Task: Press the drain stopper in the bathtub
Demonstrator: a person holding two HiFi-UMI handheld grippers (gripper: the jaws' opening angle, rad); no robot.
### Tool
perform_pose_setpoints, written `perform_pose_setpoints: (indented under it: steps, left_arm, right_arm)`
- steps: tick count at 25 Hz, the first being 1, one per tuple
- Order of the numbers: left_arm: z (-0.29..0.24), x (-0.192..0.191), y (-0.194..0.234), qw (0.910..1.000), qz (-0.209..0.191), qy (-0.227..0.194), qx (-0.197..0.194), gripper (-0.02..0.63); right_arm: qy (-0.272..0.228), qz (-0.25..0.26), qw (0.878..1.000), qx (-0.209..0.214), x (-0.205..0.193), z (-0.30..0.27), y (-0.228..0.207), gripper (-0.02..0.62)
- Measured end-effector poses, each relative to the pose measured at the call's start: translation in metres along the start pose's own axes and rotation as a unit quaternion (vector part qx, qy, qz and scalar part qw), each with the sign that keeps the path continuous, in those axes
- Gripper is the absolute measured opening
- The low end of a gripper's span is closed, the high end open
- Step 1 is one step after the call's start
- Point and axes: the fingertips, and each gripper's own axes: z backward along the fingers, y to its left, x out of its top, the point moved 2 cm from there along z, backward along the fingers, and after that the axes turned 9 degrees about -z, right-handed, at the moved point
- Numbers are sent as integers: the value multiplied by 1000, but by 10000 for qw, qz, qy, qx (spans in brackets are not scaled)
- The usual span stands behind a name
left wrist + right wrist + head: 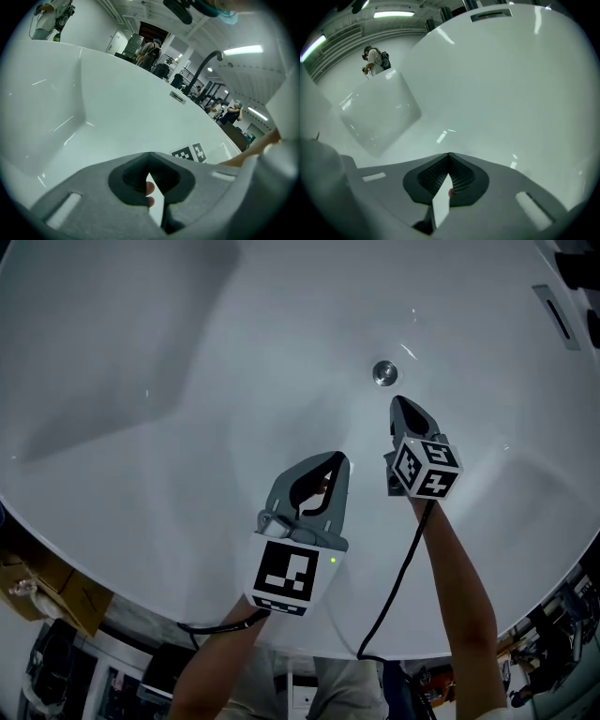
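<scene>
In a white bathtub, the right tool, closed and empty, aims at the nearby drain stopper, likely to press it; the left tool, also closed, hangs aside.

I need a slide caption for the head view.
Right gripper, shut, hangs just short of the drain stopper in a white bathtub; left gripper beside it.

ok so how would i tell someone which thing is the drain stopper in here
Look into the white tub, at the part of its floor just past the tip of the right tool. The stopper is the small round disc there. It is the only shiny metal thing on the white surface; the dark slot up by the rim is long and narrow.
</scene>
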Motion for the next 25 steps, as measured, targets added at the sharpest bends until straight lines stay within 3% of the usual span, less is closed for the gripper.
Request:
perform_pose_setpoints:
  steps: [7,21,25]
  left_arm:
    - [-24,-16,10,9997,-141,94,-158,-2]
    - [-44,-32,20,9997,199,38,-111,-2]
    - [-45,-33,24,9994,322,69,-69,-2]
  right_arm:
    - [300,-294,9988,-246,-11,-59,-37,3]
    - [561,-421,9960,-554,-32,-125,-75,3]
    - [881,-357,9937,-599,-42,-136,-82,3]
